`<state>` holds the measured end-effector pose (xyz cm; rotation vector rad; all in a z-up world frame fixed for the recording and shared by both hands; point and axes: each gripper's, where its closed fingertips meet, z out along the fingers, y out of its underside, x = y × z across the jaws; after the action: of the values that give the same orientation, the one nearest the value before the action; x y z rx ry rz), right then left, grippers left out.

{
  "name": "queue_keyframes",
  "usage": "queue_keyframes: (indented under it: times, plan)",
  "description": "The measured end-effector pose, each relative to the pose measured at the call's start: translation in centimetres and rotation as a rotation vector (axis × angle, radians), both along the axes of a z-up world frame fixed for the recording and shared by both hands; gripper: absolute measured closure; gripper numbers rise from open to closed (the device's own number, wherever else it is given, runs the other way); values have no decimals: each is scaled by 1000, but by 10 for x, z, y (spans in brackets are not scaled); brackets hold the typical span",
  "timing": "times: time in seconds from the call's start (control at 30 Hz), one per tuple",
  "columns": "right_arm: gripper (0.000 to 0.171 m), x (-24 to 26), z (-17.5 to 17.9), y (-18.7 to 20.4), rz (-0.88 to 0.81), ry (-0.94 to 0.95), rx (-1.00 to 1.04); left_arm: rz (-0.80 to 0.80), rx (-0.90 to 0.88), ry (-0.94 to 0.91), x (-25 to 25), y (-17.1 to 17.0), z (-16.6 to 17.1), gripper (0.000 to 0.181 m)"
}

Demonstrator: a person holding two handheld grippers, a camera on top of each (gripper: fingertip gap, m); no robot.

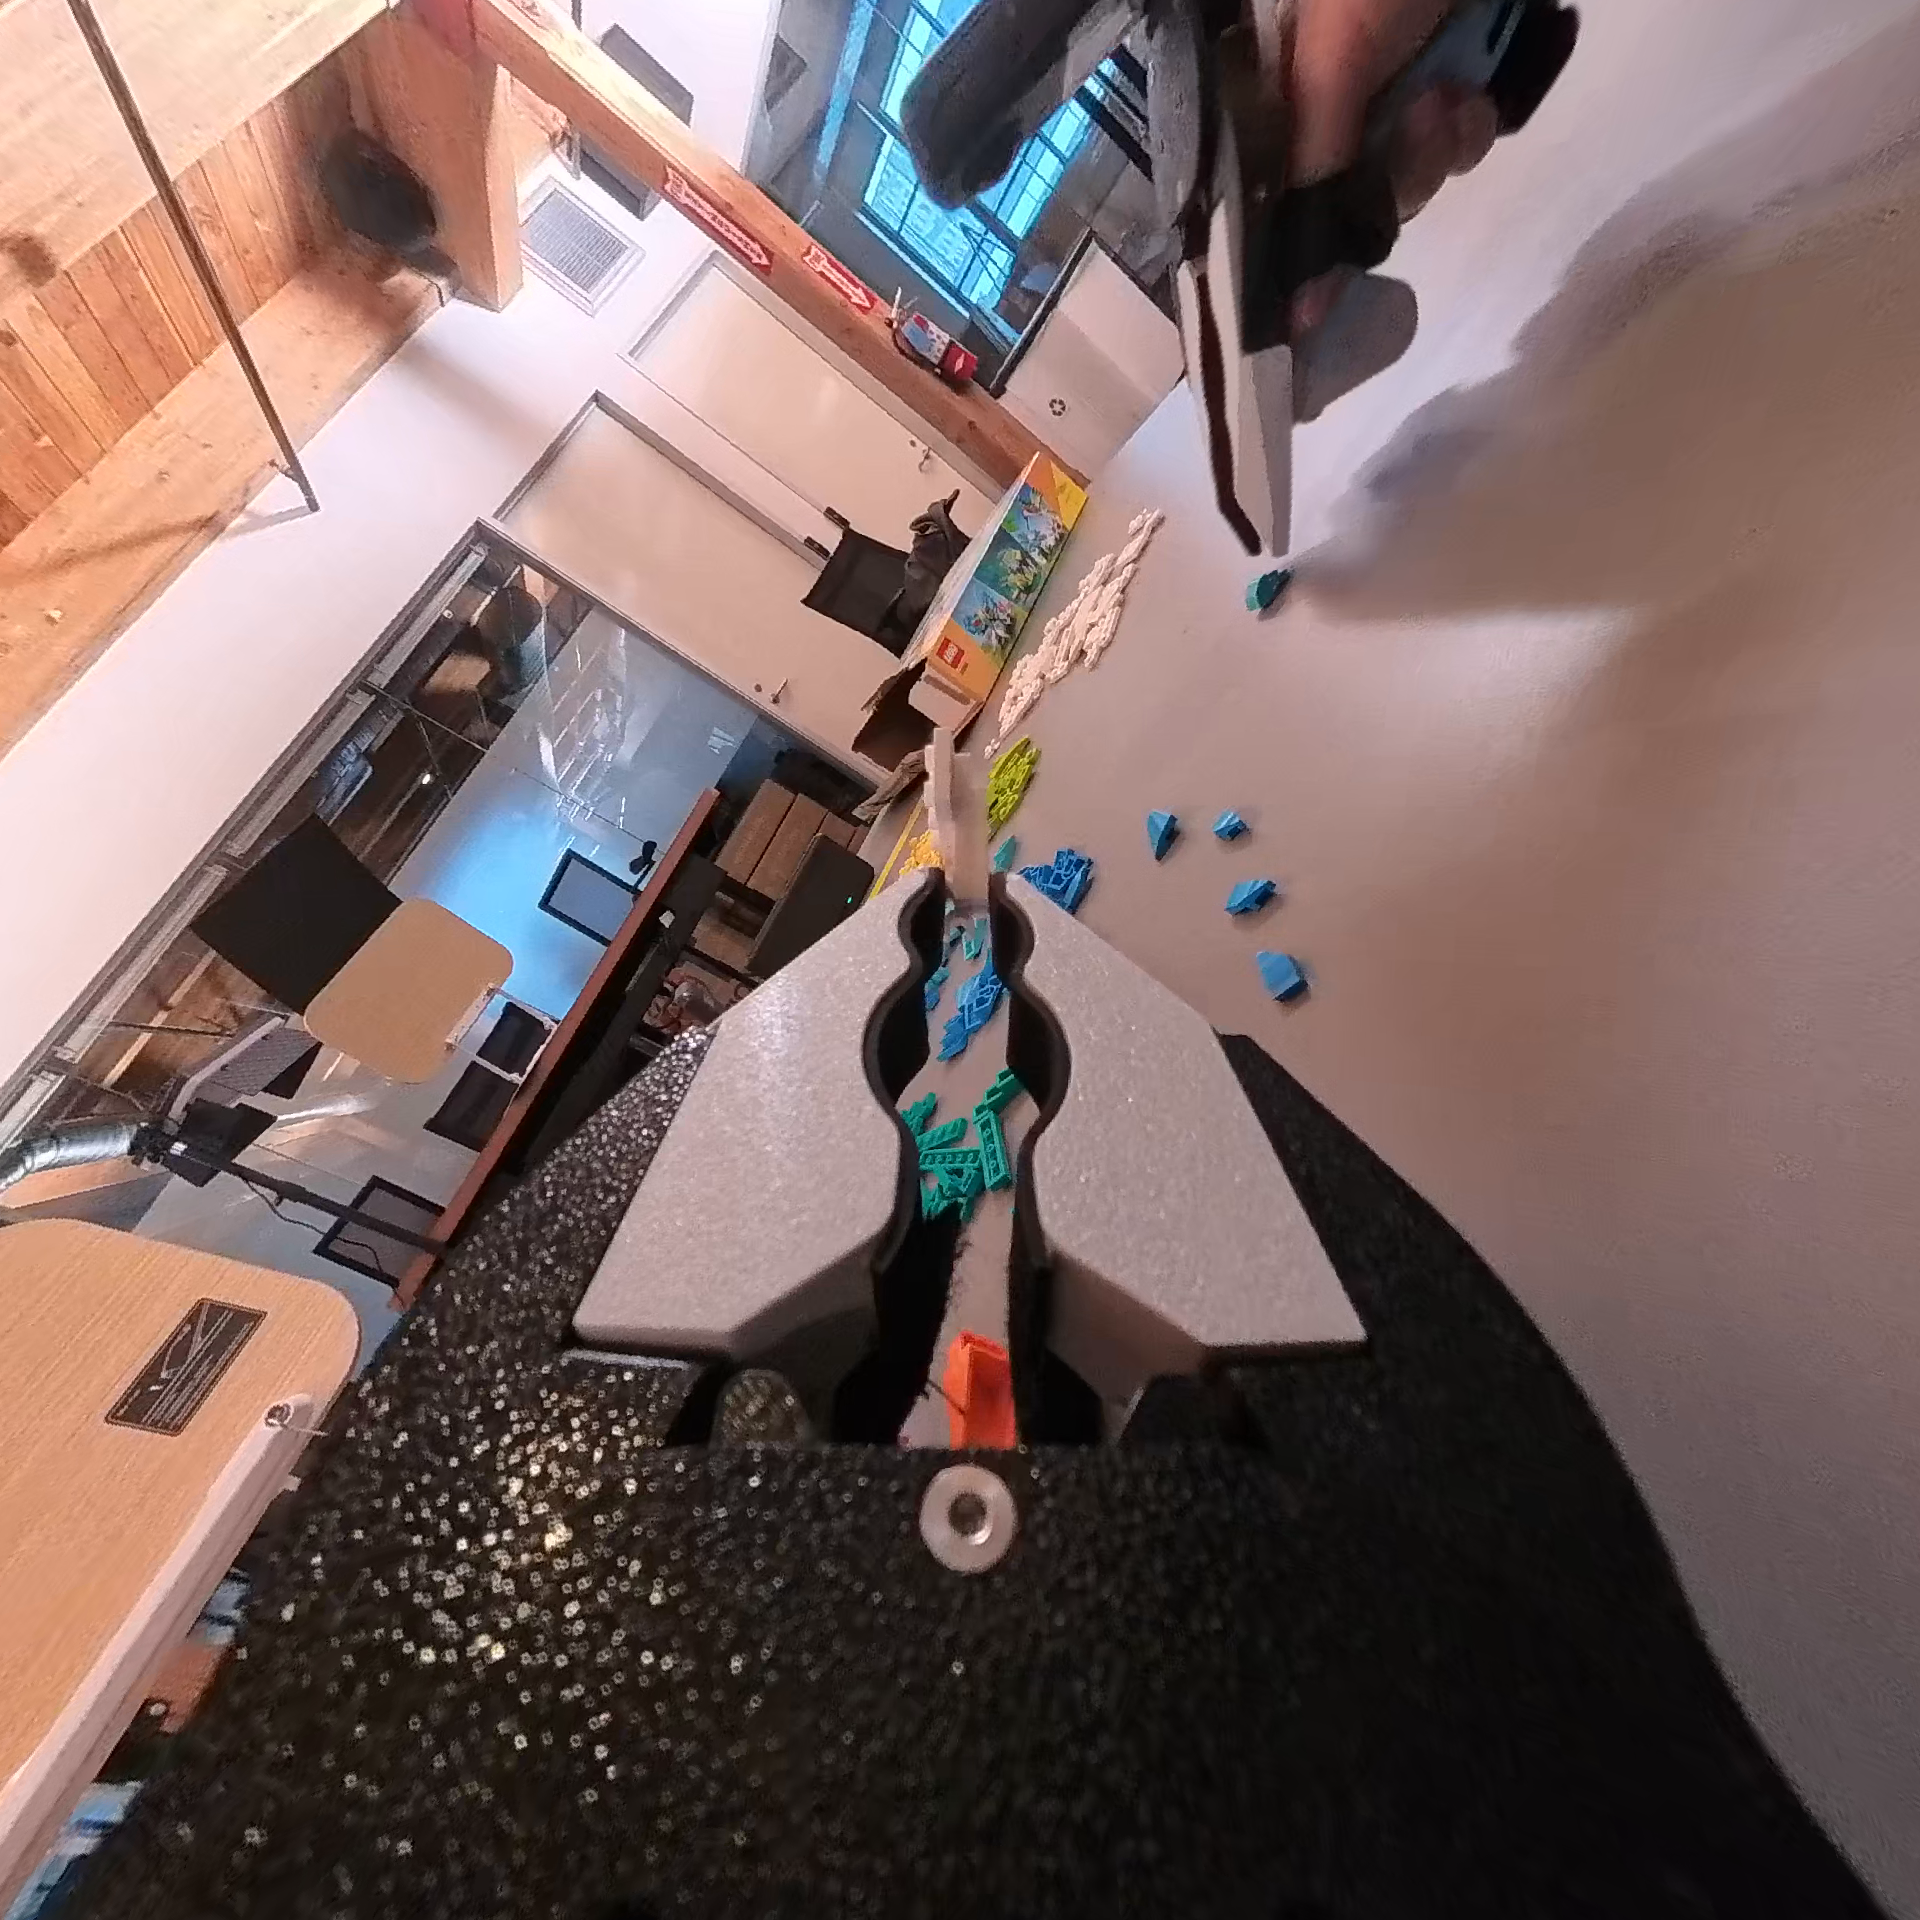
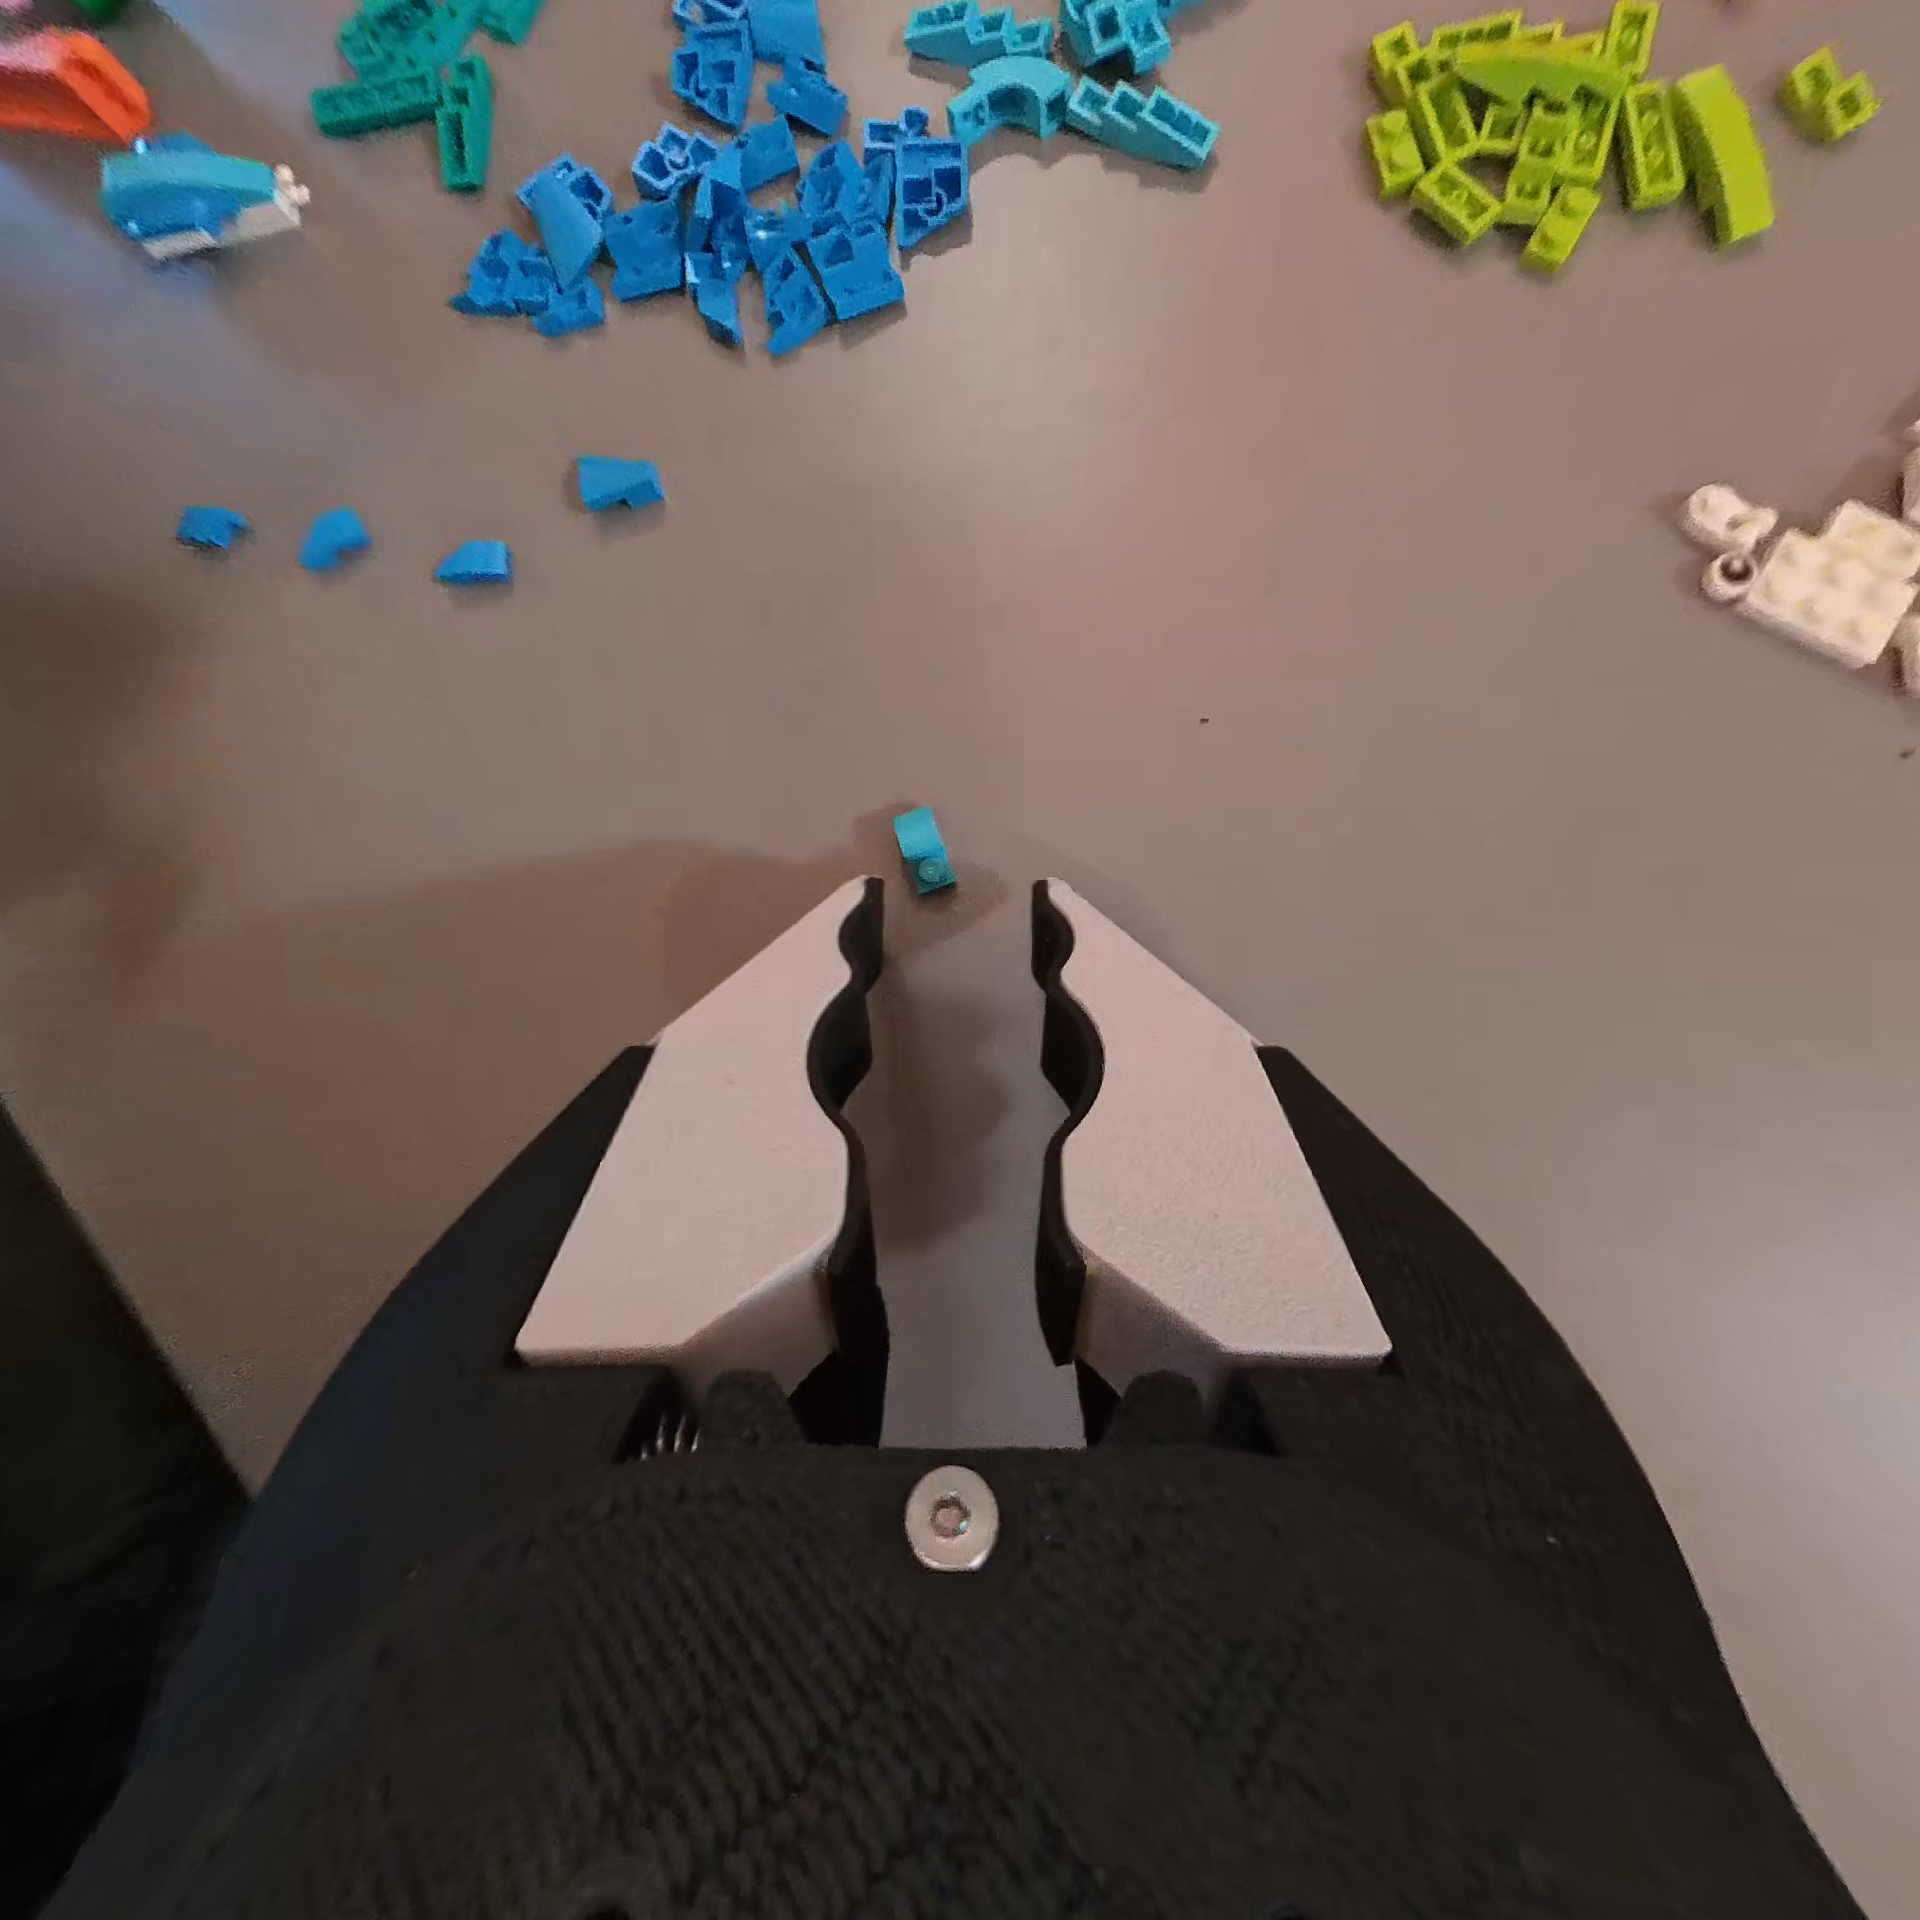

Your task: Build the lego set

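Note:
In the right wrist view, my right gripper [image 2: 958, 885] is open just above the grey table [image 2: 1351, 935]. A small teal brick [image 2: 923, 852] lies on the table just ahead of the fingertips, nearer the left finger and not gripped. In the left wrist view, my left gripper [image 1: 971, 888] is shut on a thin white curved piece [image 1: 951, 805] that sticks out past its tips. The same view shows the right gripper [image 1: 1252, 488] at the upper right, pointing down at the teal brick [image 1: 1265, 590].
Sorted piles lie at the far side: blue bricks [image 2: 727, 208], light-teal bricks [image 2: 1060, 73], green plates [image 2: 426, 83], lime bricks [image 2: 1558, 135], white pieces [image 2: 1829, 582]. Several loose blue slopes [image 2: 473, 561] and a small teal-white assembly [image 2: 197, 203] lie left. The set's box [image 1: 997, 582] stands at the table's far edge. The gap from one gripper's tips to the other's is roughly 25 cm.

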<state>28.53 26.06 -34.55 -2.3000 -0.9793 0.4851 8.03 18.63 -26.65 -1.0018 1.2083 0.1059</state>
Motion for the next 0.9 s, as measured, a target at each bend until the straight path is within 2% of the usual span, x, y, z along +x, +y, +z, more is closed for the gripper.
queue_keyframes:
  times: [0.2,0.33,0.43,0.6,0.77,0.9]
  plan:
    - [144,-23,-4,-16,91,43,-15,-1,0,4,0,0,-1,176]
    - [143,-42,8,-32,205,114,-21,-3,-1,7,1,0,-1,176]
    - [144,-35,16,-19,241,103,77,-5,-2,9,1,0,-2,176]
    - [143,-31,10,-8,466,19,206,-8,-1,13,2,-1,-3,176]
    - [140,-32,-4,-7,574,28,115,-8,-1,18,2,0,-4,176]
    - [147,-30,-3,-9,585,48,79,-6,-1,19,2,0,-4,176]
